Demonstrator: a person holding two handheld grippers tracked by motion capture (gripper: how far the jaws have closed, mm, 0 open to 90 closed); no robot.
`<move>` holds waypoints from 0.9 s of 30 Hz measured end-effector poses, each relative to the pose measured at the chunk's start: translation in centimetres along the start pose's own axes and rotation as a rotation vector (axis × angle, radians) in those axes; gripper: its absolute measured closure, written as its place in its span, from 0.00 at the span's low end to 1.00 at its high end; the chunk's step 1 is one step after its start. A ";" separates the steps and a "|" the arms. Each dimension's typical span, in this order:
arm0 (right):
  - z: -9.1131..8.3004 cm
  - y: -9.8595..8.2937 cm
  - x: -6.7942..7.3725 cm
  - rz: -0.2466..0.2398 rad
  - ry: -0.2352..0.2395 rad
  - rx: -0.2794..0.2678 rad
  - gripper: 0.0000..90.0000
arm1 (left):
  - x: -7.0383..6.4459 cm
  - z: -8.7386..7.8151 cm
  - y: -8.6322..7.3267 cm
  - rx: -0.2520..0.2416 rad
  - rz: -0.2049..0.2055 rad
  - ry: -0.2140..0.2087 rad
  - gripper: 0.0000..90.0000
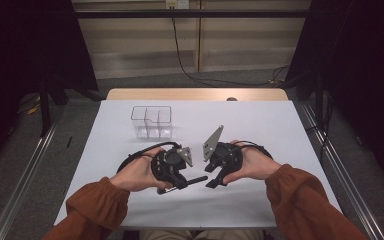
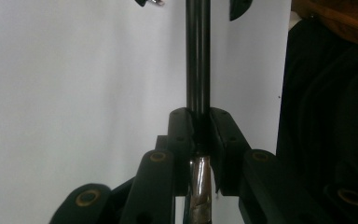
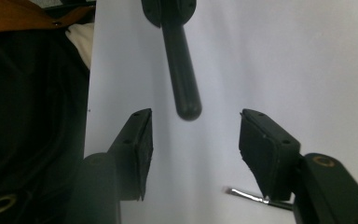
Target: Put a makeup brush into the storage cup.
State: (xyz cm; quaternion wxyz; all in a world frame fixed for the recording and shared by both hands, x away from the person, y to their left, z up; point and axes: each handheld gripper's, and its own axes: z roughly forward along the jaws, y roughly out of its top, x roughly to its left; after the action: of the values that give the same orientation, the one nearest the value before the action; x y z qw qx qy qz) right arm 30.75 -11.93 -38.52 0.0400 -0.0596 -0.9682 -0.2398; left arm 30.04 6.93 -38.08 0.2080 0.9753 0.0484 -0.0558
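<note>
While the left gripper (image 1: 184, 184) clamps the black rod (image 3: 182, 74), it points between the right gripper's (image 3: 196, 140) wide fingers.

rust-orange sleeves (image 1: 98, 199), black tongs (image 1: 180, 183)

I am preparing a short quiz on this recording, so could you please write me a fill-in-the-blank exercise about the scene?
1. The left gripper is shut on a black ____ with a metal end.
2. The right gripper's jaws stand ____, with the handle's rounded end ahead of them.
3. The clear divided box stands on the white table, ____ both grippers.
4. Both sleeves are ____ in colour.

Missing words: handle; open; beyond; rust-orange
</note>
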 end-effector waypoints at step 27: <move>0.8 0.9 0.0 -0.029 0.071 -0.029 0.86 | 0.0 0.3 0.2 -0.010 0.011 -0.011 0.88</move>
State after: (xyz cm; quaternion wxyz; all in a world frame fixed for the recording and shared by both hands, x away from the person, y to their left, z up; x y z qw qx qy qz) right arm 30.80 -10.82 -38.80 0.0700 -0.0375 -0.9634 -0.2561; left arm 30.01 6.61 -38.30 0.2133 0.9743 0.0419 -0.0600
